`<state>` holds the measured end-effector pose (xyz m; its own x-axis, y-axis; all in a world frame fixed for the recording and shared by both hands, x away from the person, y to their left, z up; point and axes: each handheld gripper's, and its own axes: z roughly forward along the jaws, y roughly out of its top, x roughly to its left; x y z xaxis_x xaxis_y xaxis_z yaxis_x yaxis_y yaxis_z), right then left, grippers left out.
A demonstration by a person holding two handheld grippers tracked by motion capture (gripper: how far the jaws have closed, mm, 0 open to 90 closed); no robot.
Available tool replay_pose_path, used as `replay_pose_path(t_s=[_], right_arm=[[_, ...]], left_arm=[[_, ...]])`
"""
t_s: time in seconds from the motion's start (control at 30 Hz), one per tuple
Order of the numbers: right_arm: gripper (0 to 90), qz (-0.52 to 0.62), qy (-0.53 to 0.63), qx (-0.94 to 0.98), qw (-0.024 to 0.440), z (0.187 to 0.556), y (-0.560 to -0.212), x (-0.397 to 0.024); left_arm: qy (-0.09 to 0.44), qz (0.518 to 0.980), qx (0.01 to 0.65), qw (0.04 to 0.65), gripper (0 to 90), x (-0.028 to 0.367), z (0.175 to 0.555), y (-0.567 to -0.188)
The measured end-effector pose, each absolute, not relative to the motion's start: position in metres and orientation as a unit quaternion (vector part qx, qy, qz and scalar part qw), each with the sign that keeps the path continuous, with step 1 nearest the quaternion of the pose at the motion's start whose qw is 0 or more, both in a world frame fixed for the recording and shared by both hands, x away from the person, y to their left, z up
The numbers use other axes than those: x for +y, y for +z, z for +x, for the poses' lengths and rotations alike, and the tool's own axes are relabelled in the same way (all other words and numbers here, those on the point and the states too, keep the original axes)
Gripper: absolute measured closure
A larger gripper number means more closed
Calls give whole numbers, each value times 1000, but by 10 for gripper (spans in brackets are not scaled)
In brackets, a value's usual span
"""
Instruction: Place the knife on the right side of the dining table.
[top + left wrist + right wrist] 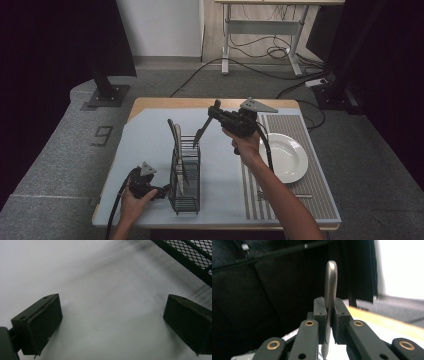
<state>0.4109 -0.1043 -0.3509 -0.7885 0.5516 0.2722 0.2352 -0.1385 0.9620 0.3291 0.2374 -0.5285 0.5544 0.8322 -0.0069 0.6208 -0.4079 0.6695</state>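
Pinching a metal knife (330, 282) flat between its pressed-together jaws, the right gripper (220, 116) is held above the black wire cutlery rack (185, 176), the blade slanting down from the jaws toward the rack's top. For a clean drop, the tip should be lined up over an open slot before release. The left gripper (161, 191) is kept spread beside the rack's base. Beyond lie a white plate (283, 157), a pale blue mat (145, 145) and a dim room with cables.
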Motion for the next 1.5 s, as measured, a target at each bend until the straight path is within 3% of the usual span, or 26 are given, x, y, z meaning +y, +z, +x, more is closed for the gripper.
replay_pose_path(t_s=[0.47,1.03,1.4,1.5], right_arm=[[835,322,718,600,142,407,-334,-152],[834,394,667,614,151,433,-386,-172],[834,417,655,610,157,443,-396,-181],[834,422,644,612,182,447,-398,-183]], left_arm=[[166,823,441,317,14,238,329,-528],[166,823,441,317,14,238,329,-528],[166,823,442,317,14,237,329,-528],[166,823,442,317,14,238,329,-528]])
